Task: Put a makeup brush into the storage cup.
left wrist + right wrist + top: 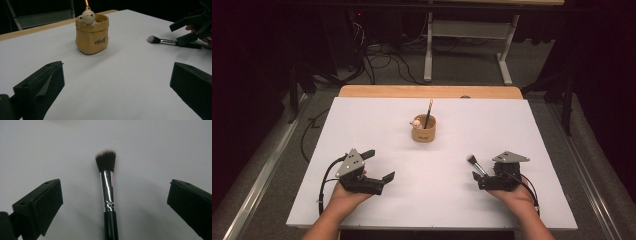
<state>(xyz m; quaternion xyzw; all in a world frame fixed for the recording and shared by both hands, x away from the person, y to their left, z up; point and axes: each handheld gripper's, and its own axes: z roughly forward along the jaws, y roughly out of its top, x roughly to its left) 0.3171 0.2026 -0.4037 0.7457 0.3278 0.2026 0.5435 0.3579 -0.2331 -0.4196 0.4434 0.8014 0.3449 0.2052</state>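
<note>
Standing just above the middle of the high view is a small tan holder (pixel 423 131), shaped like a soft sack, on the white table (pixel 377 120). A cream bear figure (pixel 416 121) peeks over its rim on the frame's left side, and a thin dark pencil (pixel 428 113) with an orange tip leans out of it toward the top of the frame. In the left gripper view the holder sits in the upper middle, dark lettering on its front, the bear on its near rim.

Lower right in the high view, the makeup brush (pixel 476 164) lies flat on the table, its bristles pointing up and to the left of the frame. The right gripper (pixel 484 176) hangs low over the brush's handle end, held in a hand (pixel 517 196) that comes in from the bottom edge. In the right gripper view its jaws are spread wide with the brush lying between them, touching neither; bristles toward the top, silver ferrule in the centre, black handle running off the bottom.

Lower left, the left gripper (pixel 378 165) is tilted toward the holder, jaws wide apart and holding nothing, well apart from the brush.
</note>
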